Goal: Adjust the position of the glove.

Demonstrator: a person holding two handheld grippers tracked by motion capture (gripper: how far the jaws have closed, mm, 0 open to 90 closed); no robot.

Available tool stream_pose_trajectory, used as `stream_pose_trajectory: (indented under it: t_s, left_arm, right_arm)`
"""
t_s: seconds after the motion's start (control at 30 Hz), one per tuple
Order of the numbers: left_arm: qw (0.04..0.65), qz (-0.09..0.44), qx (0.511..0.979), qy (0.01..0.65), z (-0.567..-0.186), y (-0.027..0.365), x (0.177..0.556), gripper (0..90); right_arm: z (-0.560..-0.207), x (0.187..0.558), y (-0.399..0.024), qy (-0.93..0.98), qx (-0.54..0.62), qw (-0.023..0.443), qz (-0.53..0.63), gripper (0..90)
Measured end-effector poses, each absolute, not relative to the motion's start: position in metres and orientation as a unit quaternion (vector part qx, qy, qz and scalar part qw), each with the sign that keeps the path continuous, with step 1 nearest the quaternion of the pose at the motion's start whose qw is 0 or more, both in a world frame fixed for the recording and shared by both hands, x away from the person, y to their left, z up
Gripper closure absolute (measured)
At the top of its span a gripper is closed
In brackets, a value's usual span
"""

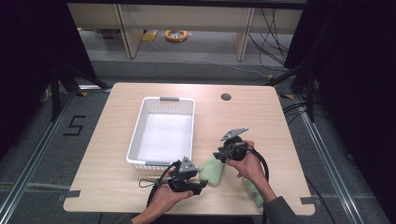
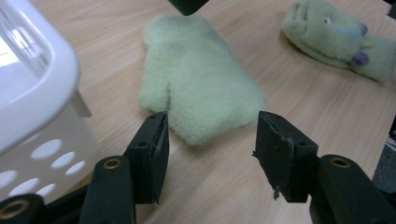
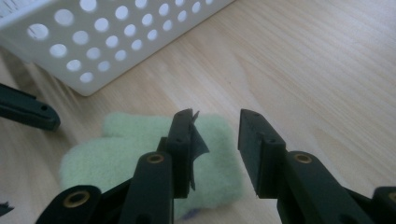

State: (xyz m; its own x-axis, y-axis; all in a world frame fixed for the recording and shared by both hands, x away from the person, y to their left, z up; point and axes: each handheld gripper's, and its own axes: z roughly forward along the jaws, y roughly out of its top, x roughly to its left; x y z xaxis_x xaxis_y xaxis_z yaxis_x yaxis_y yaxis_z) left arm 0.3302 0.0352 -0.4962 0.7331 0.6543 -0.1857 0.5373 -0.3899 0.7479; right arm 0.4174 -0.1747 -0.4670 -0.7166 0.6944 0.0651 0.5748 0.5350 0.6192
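Note:
A pale green fuzzy mitten point(image 1: 212, 169) lies flat on the wooden table just right of the basket's near corner. In the left gripper view the mitten point(image 2: 196, 88) has its near edge just past the tips of my left gripper point(image 2: 210, 135), whose jaws stand apart without touching it. My left gripper point(image 1: 201, 186) points at it from the near side. My right gripper point(image 1: 219, 156) hovers over the mitten's far end. In its own view my right gripper point(image 3: 215, 123) has a gap between its jaws, with the mitten point(image 3: 140, 154) below. A second green mitten point(image 2: 336, 39) lies farther right.
A white perforated basket point(image 1: 135, 135) stands to the left of the mitten, with its near wall point(image 3: 93, 46) close to both grippers. The second mitten point(image 1: 252, 189) lies beside the right forearm near the table's front edge. A cable hole point(image 1: 226, 97) sits at the far side.

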Motion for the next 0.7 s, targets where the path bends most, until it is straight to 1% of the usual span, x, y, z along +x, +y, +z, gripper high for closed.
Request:
stream_pose_trajectory:
  t_s: [0.1, 0.13, 0.17, 0.2, 0.23, 0.43, 0.47, 0.5, 0.57, 0.67, 0.7]
  left_arm:
    - [0.416, 0.067, 0.837, 0.349, -0.497, 0.033, 0.332, 45.5]
    - [0.415, 0.068, 0.837, 0.351, -0.498, 0.032, 0.333, 45.5]
    - [0.413, 0.065, 0.837, 0.353, -0.498, 0.031, 0.333, 45.5]
    - [0.418, 0.067, 0.833, 0.356, -0.499, 0.030, 0.334, 45.4]
    - [0.409, 0.070, 0.837, 0.357, -0.499, 0.030, 0.335, 45.4]
    - [0.401, 0.067, 0.837, 0.366, -0.505, 0.026, 0.338, 45.8]
    - [0.393, 0.071, 0.844, 0.358, -0.506, 0.026, 0.339, 46.6]
    - [0.396, 0.066, 0.840, 0.364, -0.507, 0.024, 0.338, 48.0]
    - [0.388, 0.065, 0.847, 0.358, -0.508, 0.024, 0.341, 50.5]
    - [0.388, 0.074, 0.845, 0.360, -0.509, 0.024, 0.342, 56.4]
    - [0.389, 0.084, 0.847, 0.353, -0.509, 0.024, 0.343, 59.8]
  right_arm:
    - [-0.471, 0.423, -0.175, 0.873, 0.356, 0.096, 0.318, 67.2]
    - [-0.471, 0.423, -0.175, 0.875, 0.361, 0.090, 0.309, 67.4]
    - [-0.472, 0.425, -0.175, 0.876, 0.357, 0.093, 0.310, 67.6]
    - [-0.473, 0.424, -0.175, 0.874, 0.367, 0.084, 0.307, 67.6]
    - [-0.475, 0.424, -0.174, 0.871, 0.374, 0.085, 0.308, 67.6]
    - [-0.483, 0.427, -0.170, 0.873, 0.379, 0.074, 0.299, 67.9]
    - [-0.483, 0.428, -0.171, 0.878, 0.371, 0.072, 0.294, 67.9]
    - [-0.484, 0.428, -0.171, 0.875, 0.385, 0.075, 0.284, 68.0]
    - [-0.484, 0.428, -0.171, 0.878, 0.376, 0.064, 0.290, 69.4]
    - [-0.486, 0.428, -0.170, 0.878, 0.377, 0.059, 0.288, 70.5]
    - [-0.487, 0.428, -0.171, 0.876, 0.379, 0.056, 0.292, 71.4]
